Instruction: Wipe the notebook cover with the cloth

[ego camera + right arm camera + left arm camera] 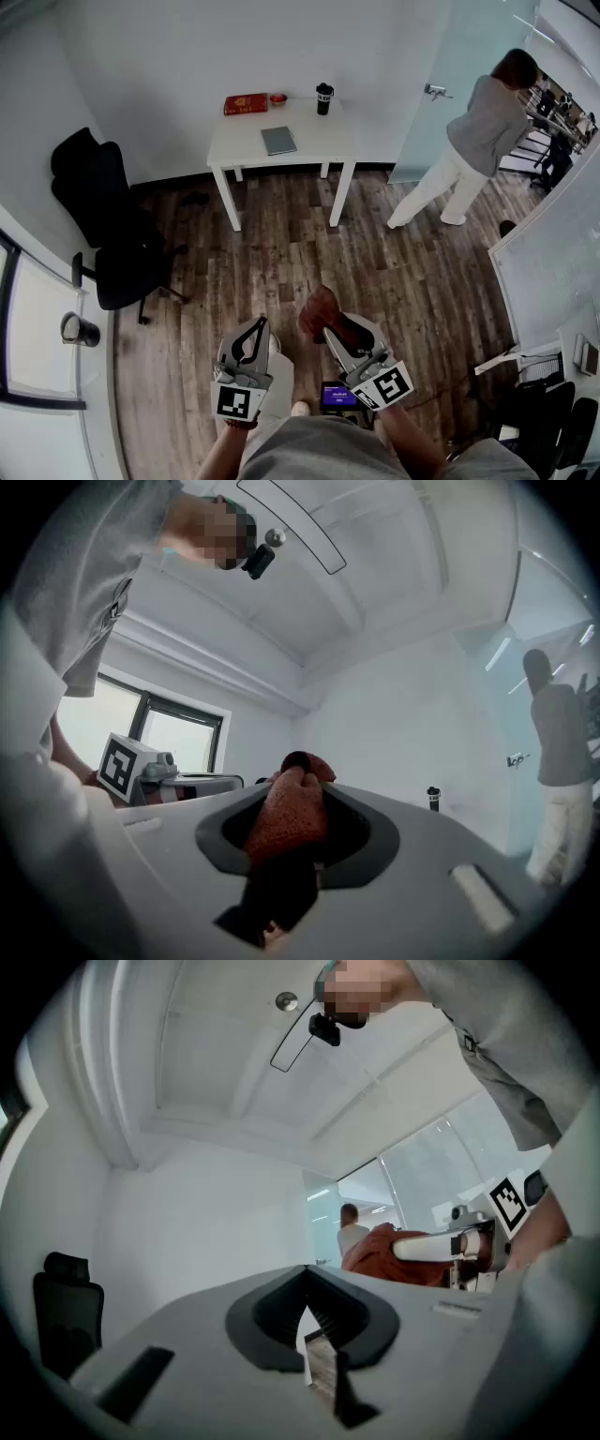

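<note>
Right gripper (330,334) fingers pinch the rust cloth (319,309) at lower centre, ready for wiping. Left gripper (251,333) fingers are pressed together, empty. Notebook (278,141) lies flat on the white surface (314,148) at upper centre, well apart, so wiping has not yet begun.

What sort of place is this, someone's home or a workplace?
Most likely a small office room. A plain white table stands against the wall, a black swivel office chair sits on the wood-look floor, and a frosted glass door closes off one side.
</note>
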`<action>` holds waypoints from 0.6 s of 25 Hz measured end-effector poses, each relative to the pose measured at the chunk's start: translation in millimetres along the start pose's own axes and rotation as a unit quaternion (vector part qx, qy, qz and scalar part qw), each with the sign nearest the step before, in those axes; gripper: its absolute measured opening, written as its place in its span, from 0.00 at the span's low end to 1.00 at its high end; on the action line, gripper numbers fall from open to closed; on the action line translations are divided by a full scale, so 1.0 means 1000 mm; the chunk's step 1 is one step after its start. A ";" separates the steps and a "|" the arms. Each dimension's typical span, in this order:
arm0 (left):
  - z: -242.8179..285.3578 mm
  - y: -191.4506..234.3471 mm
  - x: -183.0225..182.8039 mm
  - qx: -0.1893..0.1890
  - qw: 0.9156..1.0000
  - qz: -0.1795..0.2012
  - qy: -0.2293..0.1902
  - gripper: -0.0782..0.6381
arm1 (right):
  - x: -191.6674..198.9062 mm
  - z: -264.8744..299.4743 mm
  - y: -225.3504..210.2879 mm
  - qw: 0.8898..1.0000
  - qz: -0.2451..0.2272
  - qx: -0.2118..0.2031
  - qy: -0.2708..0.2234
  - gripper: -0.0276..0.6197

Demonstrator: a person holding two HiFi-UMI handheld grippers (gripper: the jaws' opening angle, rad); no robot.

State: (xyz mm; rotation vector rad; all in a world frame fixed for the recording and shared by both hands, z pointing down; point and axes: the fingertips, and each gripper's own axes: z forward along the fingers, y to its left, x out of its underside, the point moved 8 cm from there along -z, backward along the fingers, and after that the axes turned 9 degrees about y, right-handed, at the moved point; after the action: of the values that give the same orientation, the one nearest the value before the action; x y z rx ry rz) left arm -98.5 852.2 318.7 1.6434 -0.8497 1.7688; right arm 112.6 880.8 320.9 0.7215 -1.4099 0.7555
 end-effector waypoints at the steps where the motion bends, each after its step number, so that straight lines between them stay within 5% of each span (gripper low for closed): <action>1: 0.014 0.010 0.003 0.002 1.000 -0.003 -0.002 0.09 | 0.002 0.014 -0.010 1.000 0.002 -0.002 0.001 0.24; 15: 0.242 0.179 0.027 0.050 0.999 0.011 0.011 0.09 | -0.006 0.223 -0.191 0.999 0.030 0.021 0.029 0.26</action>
State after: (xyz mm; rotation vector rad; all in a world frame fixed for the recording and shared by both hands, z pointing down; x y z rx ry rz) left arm -85.6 551.3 343.5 1.6816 -0.7823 1.8679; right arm 138.4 588.7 323.8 0.6879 -1.3719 0.8492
